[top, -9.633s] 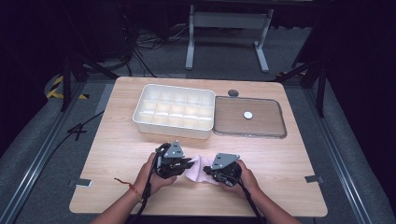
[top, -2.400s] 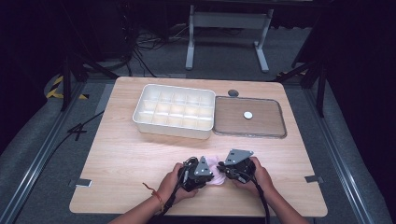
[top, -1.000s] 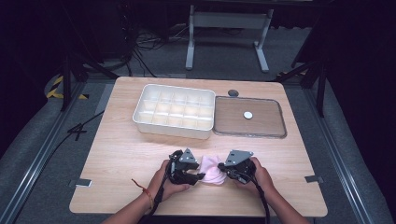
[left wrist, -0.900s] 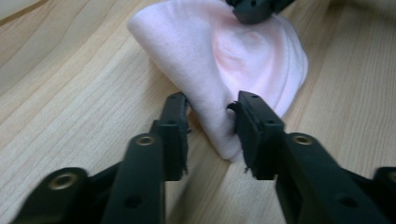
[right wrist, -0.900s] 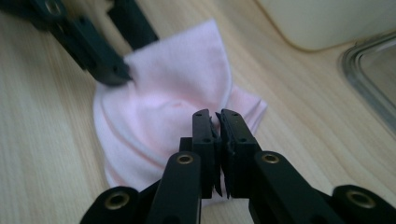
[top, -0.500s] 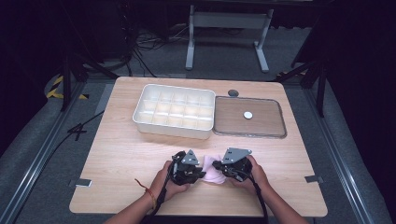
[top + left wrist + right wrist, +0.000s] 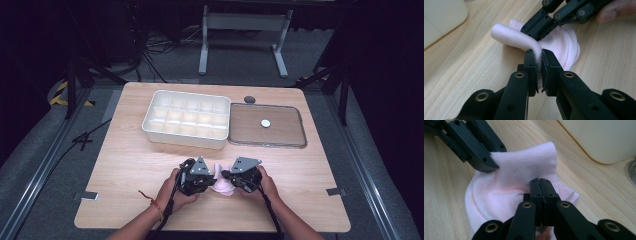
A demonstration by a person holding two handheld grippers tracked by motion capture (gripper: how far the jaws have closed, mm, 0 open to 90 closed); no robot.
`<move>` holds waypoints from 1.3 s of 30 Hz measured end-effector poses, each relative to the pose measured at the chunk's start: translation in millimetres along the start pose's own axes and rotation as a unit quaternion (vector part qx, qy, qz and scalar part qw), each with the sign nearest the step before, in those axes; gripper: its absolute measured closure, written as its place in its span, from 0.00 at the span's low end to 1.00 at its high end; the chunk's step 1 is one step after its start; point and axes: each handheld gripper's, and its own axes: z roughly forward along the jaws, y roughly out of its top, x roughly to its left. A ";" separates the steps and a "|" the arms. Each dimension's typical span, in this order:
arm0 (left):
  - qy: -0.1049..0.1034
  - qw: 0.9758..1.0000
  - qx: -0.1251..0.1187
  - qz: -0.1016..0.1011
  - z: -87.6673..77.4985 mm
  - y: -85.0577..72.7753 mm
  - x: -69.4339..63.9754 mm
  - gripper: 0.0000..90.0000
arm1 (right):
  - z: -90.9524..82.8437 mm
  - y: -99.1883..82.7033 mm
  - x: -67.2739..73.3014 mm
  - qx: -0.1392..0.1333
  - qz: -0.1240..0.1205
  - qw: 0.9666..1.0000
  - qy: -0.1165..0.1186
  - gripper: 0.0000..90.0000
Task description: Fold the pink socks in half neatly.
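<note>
A small pink cloth lies bunched on the wooden table near its front edge, between both hands. My left gripper has just closed its jaws and is shut on a rolled fold of the pink cloth. The right gripper pinches the same cloth from the far side. In the right gripper view, my right gripper is shut on the middle of the pink cloth, with the left gripper clamped on its upper left edge. From above, the left gripper and right gripper nearly meet.
A white tray with several compartments stands at the back centre of the table. Beside it on the right lies a flat brown lid with a small white disc on it. A dark round knob sits behind them.
The right gripper has slid a little left toward the left one, and less pink cloth is visible between them. The left hand has barely moved.
</note>
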 end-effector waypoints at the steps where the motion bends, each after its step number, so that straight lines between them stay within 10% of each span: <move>1: 0.001 1.000 -0.002 0.001 0.4 0.8 -0.6 0.92 | 0.0 0.0 0.0 0.000 0.000 1.000 0.000 1.00; 17: 0.005 1.000 -0.004 0.006 -3.1 3.7 -2.8 0.93 | -37.3 -7.0 -7.3 -0.020 0.017 0.999 0.027 0.94; 22: 0.005 1.000 -0.005 0.014 -5.0 4.8 -4.7 0.93 | -23.9 -9.9 1.1 0.019 -0.001 0.999 0.036 0.93; 39: 0.008 0.999 -0.006 0.038 4.3 14.5 -15.5 0.92 | -14.8 -3.7 7.9 0.024 -0.024 0.999 0.028 0.95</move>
